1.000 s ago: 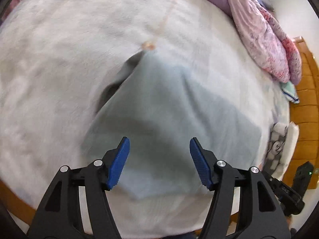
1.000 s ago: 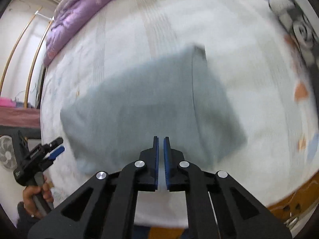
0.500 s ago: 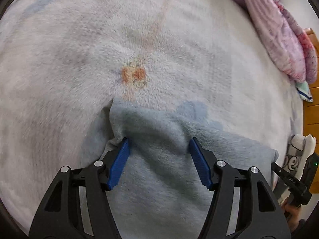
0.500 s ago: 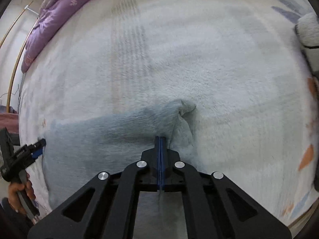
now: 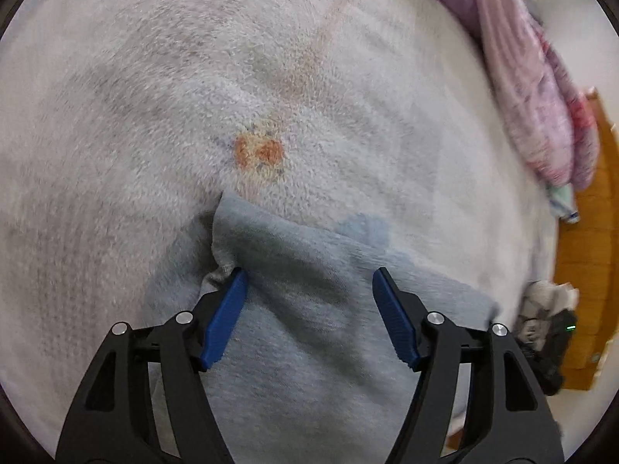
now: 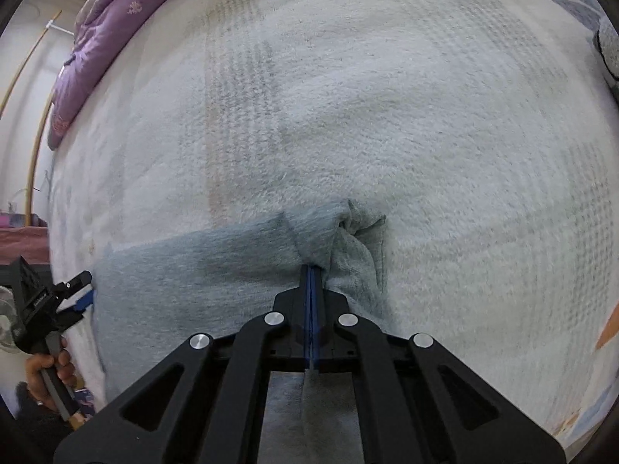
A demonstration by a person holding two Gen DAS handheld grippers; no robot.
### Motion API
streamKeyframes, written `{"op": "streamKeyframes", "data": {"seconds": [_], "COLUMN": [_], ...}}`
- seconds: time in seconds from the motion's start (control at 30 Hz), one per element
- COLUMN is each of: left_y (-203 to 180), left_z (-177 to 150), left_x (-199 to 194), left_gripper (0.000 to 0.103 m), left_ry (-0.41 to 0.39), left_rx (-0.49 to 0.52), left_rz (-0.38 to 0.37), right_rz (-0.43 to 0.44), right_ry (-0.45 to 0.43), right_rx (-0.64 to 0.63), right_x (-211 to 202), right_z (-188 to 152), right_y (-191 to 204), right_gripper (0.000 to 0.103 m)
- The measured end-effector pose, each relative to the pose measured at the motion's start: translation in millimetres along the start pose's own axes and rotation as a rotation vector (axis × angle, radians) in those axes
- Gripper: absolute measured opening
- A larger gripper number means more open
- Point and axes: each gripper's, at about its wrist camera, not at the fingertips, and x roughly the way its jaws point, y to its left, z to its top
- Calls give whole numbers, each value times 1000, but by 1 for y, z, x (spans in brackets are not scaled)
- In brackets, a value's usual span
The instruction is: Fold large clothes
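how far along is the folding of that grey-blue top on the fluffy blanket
Partly done: the grey-blue fleece garment lies doubled over on the white fluffy blanket. In hand: the right gripper is shut on its bunched corner, while the left gripper is opening over the other corner. Left: likely further folds and smoothing.

Around you: a fuzzy white blanket with an orange printed motif covers the bed. A purple quilt is bunched along its far edge. Wooden panelling flanks it.
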Motion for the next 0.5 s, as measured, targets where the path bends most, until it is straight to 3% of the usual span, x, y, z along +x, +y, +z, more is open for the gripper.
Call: {"op": "streamKeyframes", "data": {"seconds": [0.07,0.1,0.13,0.27,0.37,0.5], "left_y": [13,22,30,60,83,97], "left_z": [-7,-12,-16,-46,-73,-90], "left_x": [-19,-29,-37,-60,-59,-52], "left_gripper": [69,69,71,73,73,73], "left_ry": [-23,-44,-61,-108,-70,-29], "left_rx": [-63,-98,-123,-205,-255,-236], "left_rz": [-85,-124,-141,-102,-82,-76], "right_rz": [-12,-22,-24,12,53,40], "right_ry": [-8,-27,-41,-75,-49,26], "right_rx": [-16,-36,-52,-144,-233,-312], "right_x": [-15,-25,-33,-54,-47,-12], "right_z": [2,1,-1,-14,-21,-29], "right_y": [5,12,19,72,120,171], "right_gripper": [0,7,6,6,6,6]}}
